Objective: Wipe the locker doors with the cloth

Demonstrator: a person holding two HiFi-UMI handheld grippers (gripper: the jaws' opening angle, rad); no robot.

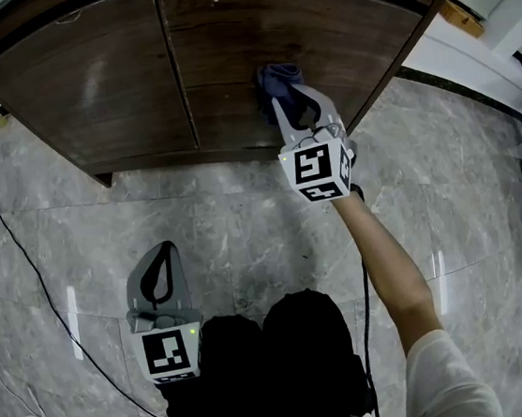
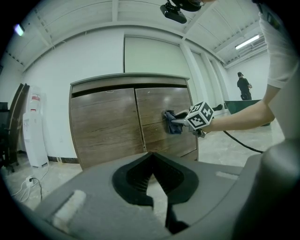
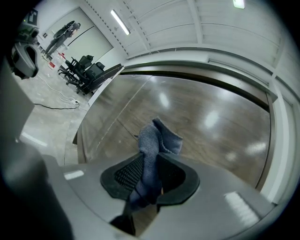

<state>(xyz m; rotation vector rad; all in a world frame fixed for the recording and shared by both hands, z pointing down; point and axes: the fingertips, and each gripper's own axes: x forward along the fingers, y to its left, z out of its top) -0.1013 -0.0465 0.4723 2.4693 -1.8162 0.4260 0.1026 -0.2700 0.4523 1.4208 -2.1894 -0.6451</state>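
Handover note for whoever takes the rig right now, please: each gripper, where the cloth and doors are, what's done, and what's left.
Right gripper: shut on the blue cloth, which is pressed against the right locker door around the middle of the panel.
Left gripper: shut and empty, held low over the floor, away from both doors.
Done: the cloth is on the right locker door; how much has been wiped can't be told.
Left: probably finish this door, then wipe the left locker door.

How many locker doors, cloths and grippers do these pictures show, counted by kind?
Locker doors: 2
Blue cloth: 1
Grippers, left and right: 2
Total: 5
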